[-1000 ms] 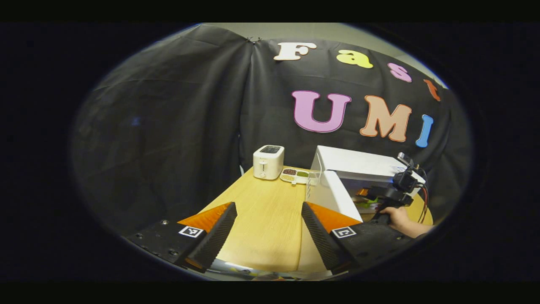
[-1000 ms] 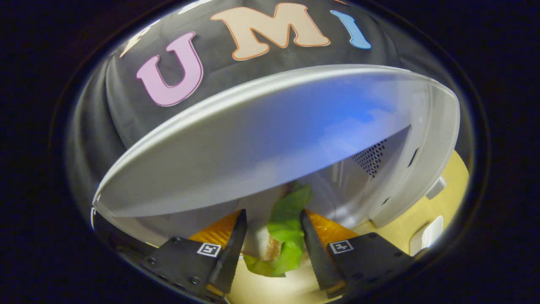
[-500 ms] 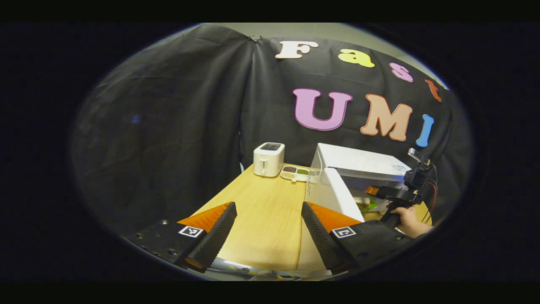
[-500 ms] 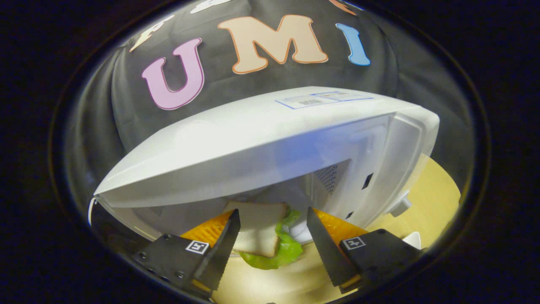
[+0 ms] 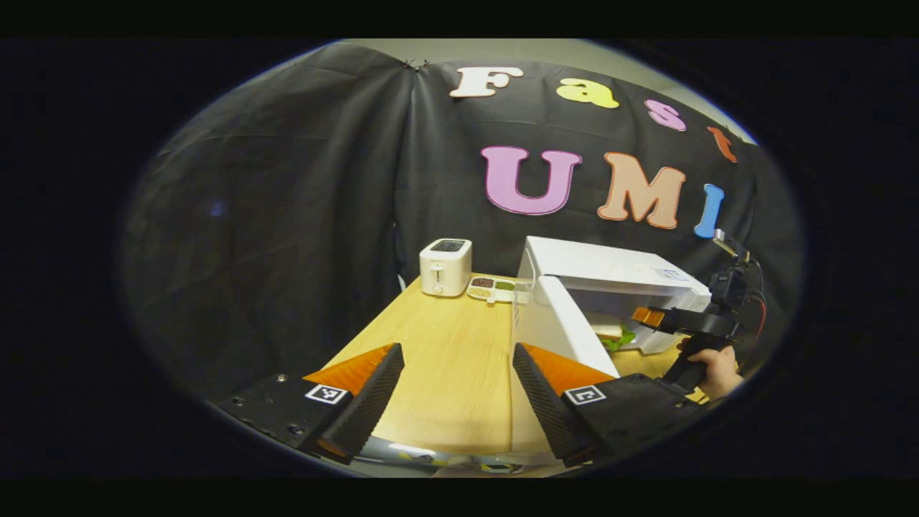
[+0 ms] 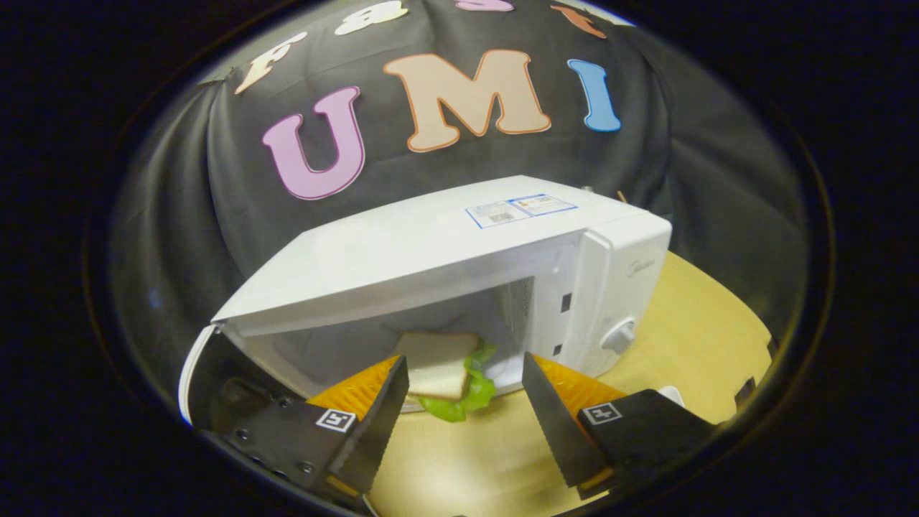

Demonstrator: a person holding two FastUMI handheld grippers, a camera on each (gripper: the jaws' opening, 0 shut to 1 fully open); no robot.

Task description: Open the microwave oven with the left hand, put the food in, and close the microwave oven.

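Wooden tabletop (image 5: 445,359), black cloth behind. Left claw (image 5: 458,391) gapes empty; microwave door (image 5: 563,337) stands swung out just ahead-right of it, nearer this claw. Sandwich (image 6: 441,370) sits inside the microwave (image 6: 445,251), straight ahead of the right claw (image 6: 465,409), fingers apart, holding nothing. My read: door swing-shut next, left claw's job.

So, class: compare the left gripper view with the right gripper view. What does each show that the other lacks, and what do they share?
Left gripper view alone: a toaster, a divided snack tray, and the hand holding the right gripper.

Right gripper view alone: the microwave's control knob and the label on its top.

Both: the open microwave, the sandwich with lettuce inside it, the wooden table, and each view's own open fingers, with nothing between them.
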